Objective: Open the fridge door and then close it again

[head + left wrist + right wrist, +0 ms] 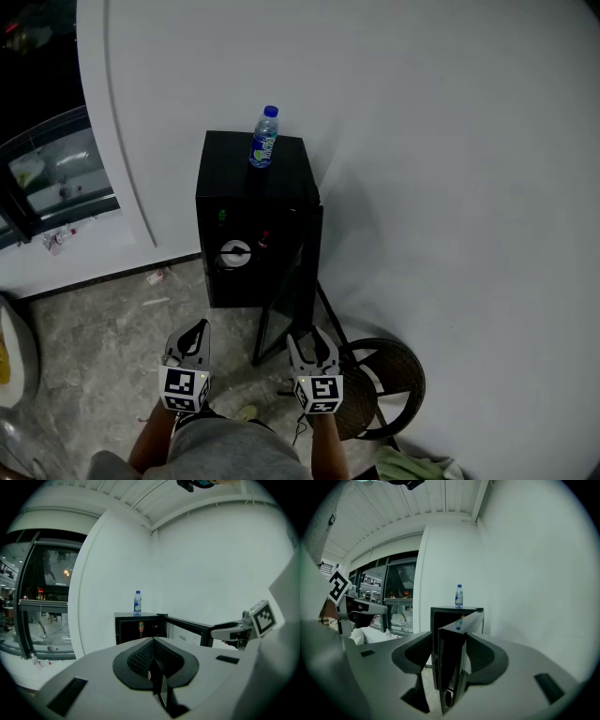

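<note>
Nearest me sit both grippers: left gripper [192,339] with fingers pressed together on nothing, right gripper [312,339] with fingers apart. Against the wall [441,141] stands the fridge [248,187], its door [286,300] swung wide toward me, the free edge between those open right fingers, unclamped. If I shove too hard, I reckon the door slams, or skids off a pad; the bottle [265,139] on top could topple.
</note>
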`<move>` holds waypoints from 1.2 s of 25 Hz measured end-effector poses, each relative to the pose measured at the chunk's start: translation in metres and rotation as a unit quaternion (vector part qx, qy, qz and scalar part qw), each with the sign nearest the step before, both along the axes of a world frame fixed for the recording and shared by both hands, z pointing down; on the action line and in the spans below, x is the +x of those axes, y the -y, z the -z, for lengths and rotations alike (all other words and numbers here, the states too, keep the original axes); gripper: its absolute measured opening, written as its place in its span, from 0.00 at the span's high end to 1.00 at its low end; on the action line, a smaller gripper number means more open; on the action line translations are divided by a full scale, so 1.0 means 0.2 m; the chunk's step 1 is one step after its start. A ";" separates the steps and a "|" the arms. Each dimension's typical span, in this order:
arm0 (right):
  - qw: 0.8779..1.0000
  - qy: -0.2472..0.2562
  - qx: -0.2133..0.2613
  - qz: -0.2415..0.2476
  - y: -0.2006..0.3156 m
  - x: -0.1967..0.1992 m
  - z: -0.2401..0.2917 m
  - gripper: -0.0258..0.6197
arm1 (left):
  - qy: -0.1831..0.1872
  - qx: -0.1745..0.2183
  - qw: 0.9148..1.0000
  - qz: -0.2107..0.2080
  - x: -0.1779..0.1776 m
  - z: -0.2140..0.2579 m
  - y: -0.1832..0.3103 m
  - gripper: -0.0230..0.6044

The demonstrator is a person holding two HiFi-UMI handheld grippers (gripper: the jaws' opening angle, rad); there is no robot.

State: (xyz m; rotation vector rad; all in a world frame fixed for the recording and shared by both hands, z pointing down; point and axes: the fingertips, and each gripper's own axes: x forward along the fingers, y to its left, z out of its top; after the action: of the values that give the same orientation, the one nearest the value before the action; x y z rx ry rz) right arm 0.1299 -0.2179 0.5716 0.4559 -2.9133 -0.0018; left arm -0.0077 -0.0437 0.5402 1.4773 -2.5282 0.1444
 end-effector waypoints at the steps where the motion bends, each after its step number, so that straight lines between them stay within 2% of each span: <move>1: 1.000 0.000 0.000 0.001 -0.02 -0.01 0.00 0.58 | 0.000 0.000 1.000 0.001 -0.01 0.00 -0.01 0.96; 14: 1.000 -0.002 0.009 0.020 -0.16 -0.25 0.01 0.67 | 0.001 -0.002 1.000 0.012 -0.21 0.02 -0.12 0.96; 30: 0.999 -0.004 0.008 0.036 -0.28 -0.51 0.01 0.68 | -0.003 -0.008 1.000 0.018 -0.47 0.01 -0.20 0.96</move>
State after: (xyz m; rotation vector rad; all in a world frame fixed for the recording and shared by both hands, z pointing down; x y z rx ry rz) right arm 0.0270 -0.1625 0.5688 0.3524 -2.9227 -0.0363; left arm -0.1014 -0.0041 0.5389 1.4231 -2.5415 0.1541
